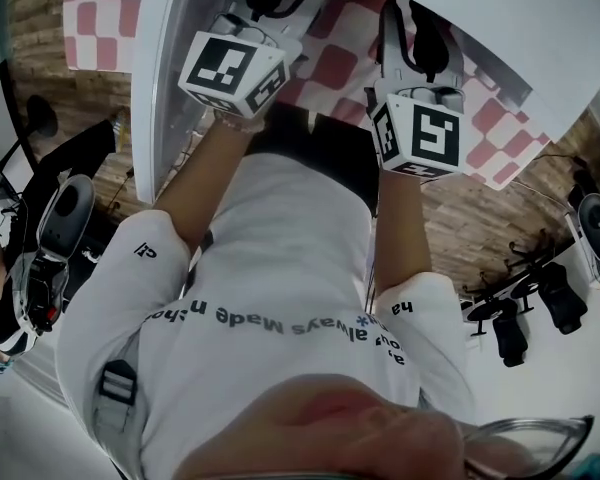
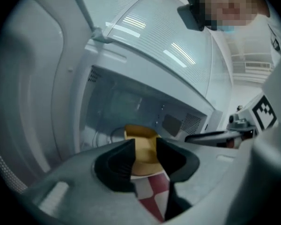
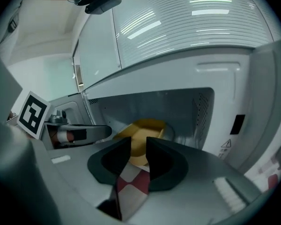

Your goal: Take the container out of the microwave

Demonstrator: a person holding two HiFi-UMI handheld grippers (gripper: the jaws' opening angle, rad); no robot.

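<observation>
Left gripper (image 2: 145,146) and right gripper (image 3: 139,146): jaws apart and gripping nothing, side by side before the open microwave (image 3: 215,74), yellow container (image 3: 145,128) inside the cavity just beyond both.

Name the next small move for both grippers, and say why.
Probably ease both grippers forward into the open microwave, towards the yellow container. It sits inside, beyond both sets of jaws. The left gripper and right gripper have their jaws apart and hold nothing, so neither can close on it yet.
</observation>
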